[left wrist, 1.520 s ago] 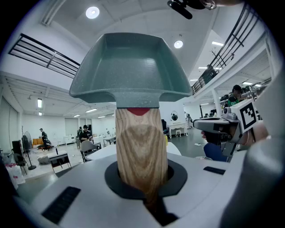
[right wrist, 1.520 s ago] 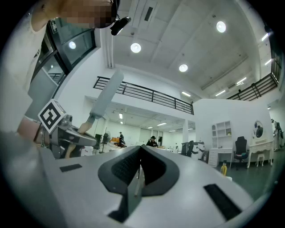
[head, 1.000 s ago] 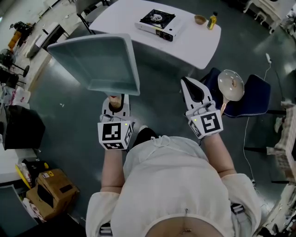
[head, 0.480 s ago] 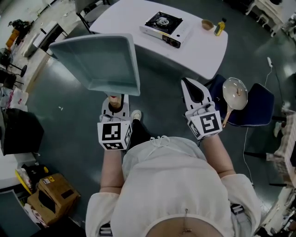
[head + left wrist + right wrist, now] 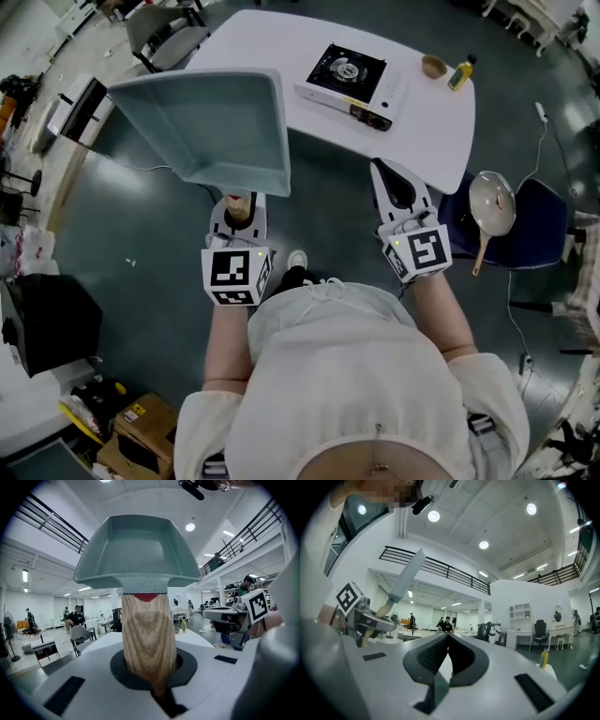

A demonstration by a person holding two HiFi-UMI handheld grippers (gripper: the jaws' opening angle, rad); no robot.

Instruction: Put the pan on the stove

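A square grey-green pan (image 5: 206, 127) with a wooden handle (image 5: 234, 202) is held up in the air, my left gripper (image 5: 236, 210) shut on that handle. In the left gripper view the handle (image 5: 147, 634) stands straight up between the jaws, with the pan (image 5: 136, 545) above it. The portable gas stove (image 5: 349, 75) sits on the white table (image 5: 431, 127), ahead and to the right of the pan. My right gripper (image 5: 382, 169) hangs beside the table's near edge, shut with nothing in it. The right gripper view shows its pads (image 5: 447, 641) pressed together and the pan (image 5: 408, 576) edge-on at the left.
A small bowl (image 5: 432, 66) and a yellow bottle (image 5: 460, 72) stand at the table's far right corner. At the right, a round lidded pan (image 5: 492, 202) lies on a blue chair (image 5: 544, 225). Desks, chairs and boxes line the left side of the grey floor.
The table and stove have slid lower and closer in the head view, and the blue chair has moved right. Both grippers keep their pose, the left one holding the pan throughout.
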